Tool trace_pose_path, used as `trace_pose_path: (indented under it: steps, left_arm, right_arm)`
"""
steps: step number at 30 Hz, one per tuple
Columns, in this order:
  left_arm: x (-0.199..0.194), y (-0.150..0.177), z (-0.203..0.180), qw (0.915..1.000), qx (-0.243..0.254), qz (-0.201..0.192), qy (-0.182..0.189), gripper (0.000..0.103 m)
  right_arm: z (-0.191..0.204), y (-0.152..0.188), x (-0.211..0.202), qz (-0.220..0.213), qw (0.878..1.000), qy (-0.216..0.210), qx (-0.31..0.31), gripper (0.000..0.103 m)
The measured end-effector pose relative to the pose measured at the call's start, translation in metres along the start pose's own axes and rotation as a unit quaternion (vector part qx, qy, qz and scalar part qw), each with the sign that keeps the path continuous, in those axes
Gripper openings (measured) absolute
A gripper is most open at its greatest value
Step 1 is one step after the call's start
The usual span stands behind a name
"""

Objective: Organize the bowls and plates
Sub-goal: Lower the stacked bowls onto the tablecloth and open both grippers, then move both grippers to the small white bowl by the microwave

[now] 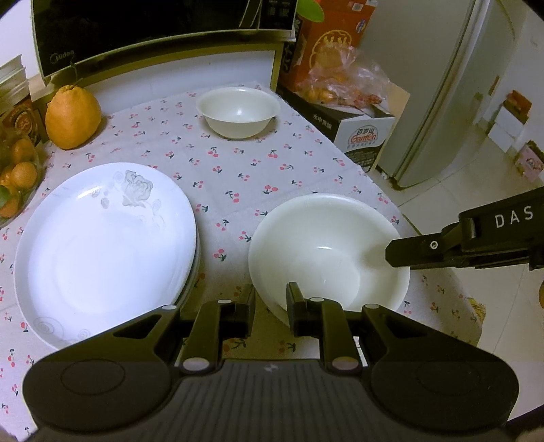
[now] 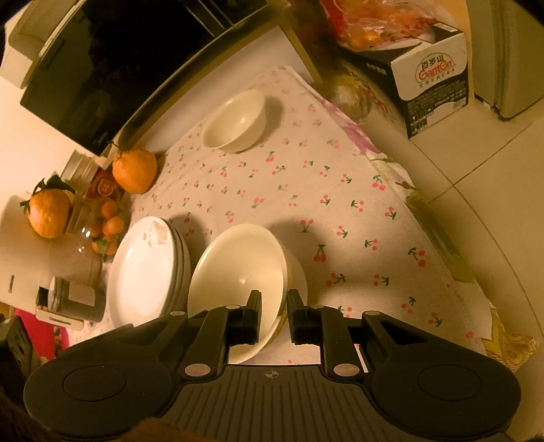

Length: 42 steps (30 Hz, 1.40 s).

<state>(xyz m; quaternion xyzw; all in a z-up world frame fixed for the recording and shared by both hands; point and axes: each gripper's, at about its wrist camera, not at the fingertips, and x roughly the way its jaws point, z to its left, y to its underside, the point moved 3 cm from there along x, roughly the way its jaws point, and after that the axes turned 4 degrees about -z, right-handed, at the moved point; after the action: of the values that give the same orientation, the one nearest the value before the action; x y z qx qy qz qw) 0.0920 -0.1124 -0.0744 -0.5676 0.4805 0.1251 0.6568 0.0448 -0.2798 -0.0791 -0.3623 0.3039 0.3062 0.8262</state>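
Readable: "Midea" on the black microwave [image 1: 136, 30] at the upper left of the left wrist view; "Ganten" with Chinese characters on the black-and-white carton [image 1: 360, 136] at upper right; "DAS" on the right gripper [image 1: 397, 253] entering from the right edge.

Both tilted steeply down over the cherry-print cloth on the bench [image 1: 238, 170]. Left gripper [image 1: 271, 307] low in its own frame, jaws nearly closed on the near rim of the large white bowl [image 1: 326, 251]. In the right wrist view, right gripper [image 2: 274, 314] with jaws nearly closed on the opposite rim of that bowl [image 2: 238, 268], one finger inside, one outside.

Bowl empty, at lower centre-right. Stack of white plates [image 1: 102, 251] just beside it at lower left, top plate bare. Small white bowl [image 1: 238, 110], empty, at upper centre. Large orange citrus [image 1: 73, 117] at upper left.
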Motion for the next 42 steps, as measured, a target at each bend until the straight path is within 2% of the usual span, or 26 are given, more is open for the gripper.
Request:
trace_pose_path:
  steps: [4, 6, 9, 12, 15, 19, 26, 30, 35, 42]
  left_arm:
    - [-0.001, 0.000, 0.000, 1.0000, -0.003, -0.001, 0.002, 0.018]
    - [-0.001, 0.000, 0.000, 1.0000, -0.006, -0.001, 0.004, 0.024]
    - [-0.003, -0.001, 0.000, 0.9999, -0.008, -0.005, 0.006, 0.027]
    - [-0.004, -0.001, -0.001, 0.9999, -0.009, -0.009, 0.010, 0.034]
    - [-0.007, -0.003, -0.002, 0.9998, -0.009, -0.014, 0.014, 0.043]
    - [-0.009, -0.006, -0.004, 0.9995, -0.010, -0.023, 0.019, 0.062]
    - [-0.013, -0.013, -0.001, 0.9991, -0.018, -0.035, 0.017, 0.086]
    - [-0.015, -0.023, 0.005, 0.9987, -0.028, -0.040, 0.013, 0.090]
    - [-0.017, -0.044, 0.019, 0.9977, -0.041, -0.053, 0.005, 0.096]
    - [-0.007, -0.078, 0.041, 0.9972, -0.058, -0.047, -0.011, 0.099]
  right_arm:
    - [-0.002, -0.001, -0.001, -0.001, 1.000, 0.000, 0.003, 0.019]
    - [-0.002, -0.001, -0.002, -0.001, 1.000, 0.000, 0.005, 0.026]
    - [-0.002, -0.002, -0.002, -0.001, 1.000, -0.007, 0.010, 0.028]
    - [-0.003, -0.003, -0.003, -0.002, 1.000, -0.010, 0.016, 0.039]
    - [-0.004, -0.006, -0.005, -0.006, 1.000, -0.014, 0.021, 0.047]
    - [-0.007, -0.009, -0.007, -0.011, 0.999, -0.022, 0.034, 0.060]
    - [-0.010, -0.017, -0.009, -0.015, 0.998, -0.035, 0.048, 0.073]
    - [-0.009, -0.026, -0.006, -0.015, 0.998, -0.034, 0.050, 0.079]
    - [-0.007, -0.042, 0.003, -0.002, 0.996, -0.048, 0.078, 0.081]
    - [0.003, -0.073, 0.022, 0.002, 0.992, -0.068, 0.107, 0.083]
